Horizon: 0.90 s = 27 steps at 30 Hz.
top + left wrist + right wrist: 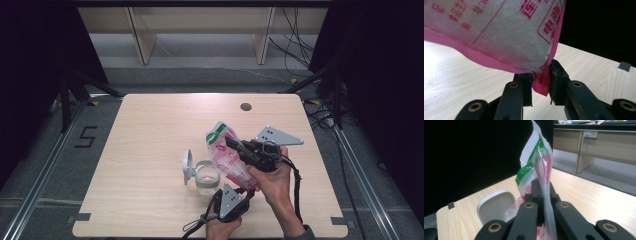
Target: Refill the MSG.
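A pink-and-white plastic bag (227,150) with a green top hangs tilted above the table, stretched between both grippers. My right gripper (231,143) is shut on its upper part; the right gripper view has the thin film (539,162) pinched between the closed jaws (541,187). My left gripper (248,191) comes up from below and is shut on the bag's pink bottom corner (541,86), with the powder-filled bag (506,32) above it. Just left of the bag a clear jar (206,177) stands open, and its white lid (188,166) is upright beside it.
The wooden table (150,150) has a round grommet hole (245,106) near its far edge. The jar's white lid (496,205) lies left of the right jaws. A small grey tab (624,66) sits at the table's edge. Shelving stands beyond the table.
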Tool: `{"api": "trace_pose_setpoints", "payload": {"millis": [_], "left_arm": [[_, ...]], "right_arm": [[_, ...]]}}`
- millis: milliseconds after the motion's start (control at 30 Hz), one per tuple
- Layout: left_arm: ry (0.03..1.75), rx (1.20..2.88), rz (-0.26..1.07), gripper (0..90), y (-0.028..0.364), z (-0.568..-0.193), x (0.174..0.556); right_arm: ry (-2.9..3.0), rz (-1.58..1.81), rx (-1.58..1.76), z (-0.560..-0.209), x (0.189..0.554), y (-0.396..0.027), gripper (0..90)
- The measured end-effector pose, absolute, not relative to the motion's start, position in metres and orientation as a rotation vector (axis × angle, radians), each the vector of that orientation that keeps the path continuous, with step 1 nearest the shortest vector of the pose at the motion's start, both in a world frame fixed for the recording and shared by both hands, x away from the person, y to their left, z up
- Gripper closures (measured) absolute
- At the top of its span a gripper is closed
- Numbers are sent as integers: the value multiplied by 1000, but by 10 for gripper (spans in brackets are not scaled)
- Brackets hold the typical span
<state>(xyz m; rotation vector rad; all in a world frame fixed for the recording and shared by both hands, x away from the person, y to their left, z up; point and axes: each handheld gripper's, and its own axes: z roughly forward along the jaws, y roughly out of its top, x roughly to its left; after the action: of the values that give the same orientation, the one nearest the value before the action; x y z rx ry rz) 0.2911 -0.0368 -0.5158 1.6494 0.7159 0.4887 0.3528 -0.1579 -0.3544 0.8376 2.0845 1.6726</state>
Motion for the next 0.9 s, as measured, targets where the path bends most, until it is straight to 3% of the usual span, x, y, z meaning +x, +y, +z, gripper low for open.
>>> {"api": "trace_pose_setpoints", "payload": {"millis": [900], "left_arm": [[703, 1623, 485, 787, -38, -518, 290]], "right_arm": [[2147, 1587, 835, -364, 360, -133, 900]]}}
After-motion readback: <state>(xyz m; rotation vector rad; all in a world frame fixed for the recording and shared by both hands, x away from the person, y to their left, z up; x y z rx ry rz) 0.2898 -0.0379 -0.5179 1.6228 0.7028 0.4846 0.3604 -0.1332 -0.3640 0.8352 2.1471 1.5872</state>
